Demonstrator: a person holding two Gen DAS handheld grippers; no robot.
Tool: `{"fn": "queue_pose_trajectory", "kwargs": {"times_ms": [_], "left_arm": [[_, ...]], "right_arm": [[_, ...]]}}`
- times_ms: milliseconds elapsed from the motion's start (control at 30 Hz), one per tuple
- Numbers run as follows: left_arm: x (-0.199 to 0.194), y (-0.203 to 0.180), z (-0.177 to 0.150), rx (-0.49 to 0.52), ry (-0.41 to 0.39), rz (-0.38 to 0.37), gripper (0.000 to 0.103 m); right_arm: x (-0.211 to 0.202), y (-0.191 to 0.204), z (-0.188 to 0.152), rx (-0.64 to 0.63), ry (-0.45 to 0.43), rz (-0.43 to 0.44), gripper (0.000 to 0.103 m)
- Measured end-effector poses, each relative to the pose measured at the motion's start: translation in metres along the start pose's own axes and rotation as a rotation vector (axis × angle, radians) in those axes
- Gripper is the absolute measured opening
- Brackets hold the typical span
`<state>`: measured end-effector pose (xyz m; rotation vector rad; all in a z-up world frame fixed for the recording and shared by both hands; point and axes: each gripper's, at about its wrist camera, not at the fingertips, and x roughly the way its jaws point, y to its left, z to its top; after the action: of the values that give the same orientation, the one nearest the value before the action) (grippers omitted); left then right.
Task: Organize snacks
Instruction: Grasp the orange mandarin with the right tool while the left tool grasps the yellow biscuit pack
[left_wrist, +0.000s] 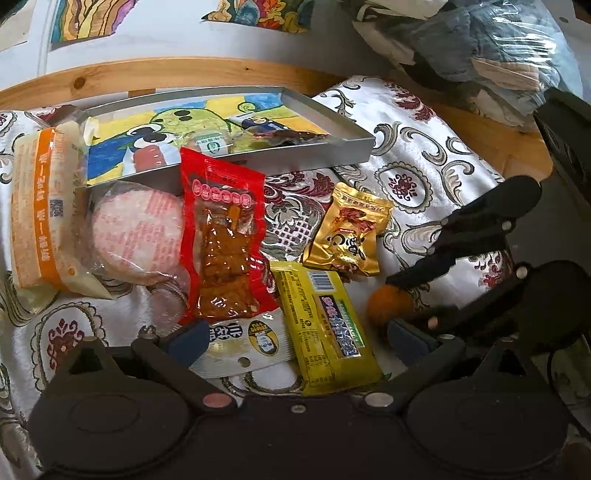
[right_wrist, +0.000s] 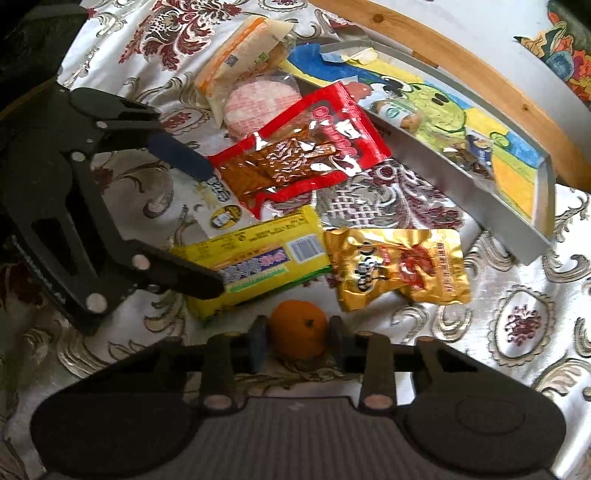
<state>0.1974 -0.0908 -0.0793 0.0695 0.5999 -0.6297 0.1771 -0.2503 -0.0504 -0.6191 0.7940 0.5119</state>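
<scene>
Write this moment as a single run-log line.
right gripper: fingers around orange, not visibly clamped | left gripper: open over yellow packet | tray: few snacks inside

Tray (left_wrist: 332, 147): matt grey metal. Red packet (left_wrist: 221, 236) and gold packet (right_wrist: 399, 266): glossy plastic film, creased. Yellow packet (left_wrist: 325, 325): smooth, slight sheen. Cloth (right_wrist: 517, 332): woven brocade with sheen. Rail (left_wrist: 110, 79): smooth, knotted wood. Mandarin (right_wrist: 299, 332): dimpled matt peel.
</scene>
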Motion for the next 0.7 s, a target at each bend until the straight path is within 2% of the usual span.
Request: {"fn": "queue_pose_trajectory", "kwargs": {"times_ms": [200,433,567,700], "left_arm": [[0.004,-0.016,0.000,0.083,0.017,0.012,0.101],[0.024,-0.048,0.003,0.200,0.056,0.019,0.091],[0.034,-0.048,0.005,0.173,0.091,0.042,0.084],[0.040,-0.042,0.009,0.128,0.110,0.075,0.069]], "right_arm": [[-0.005,-0.022,-0.002,0.096,-0.004,-0.032,0.039],[-0.008,-0.038,-0.001,0.192,-0.009,-0.033,0.039],[-0.008,-0.037,-0.001,0.204,-0.009,-0.031,0.039],[-0.005,-0.037,0.000,0.215,-0.007,-0.016,0.039]]}}
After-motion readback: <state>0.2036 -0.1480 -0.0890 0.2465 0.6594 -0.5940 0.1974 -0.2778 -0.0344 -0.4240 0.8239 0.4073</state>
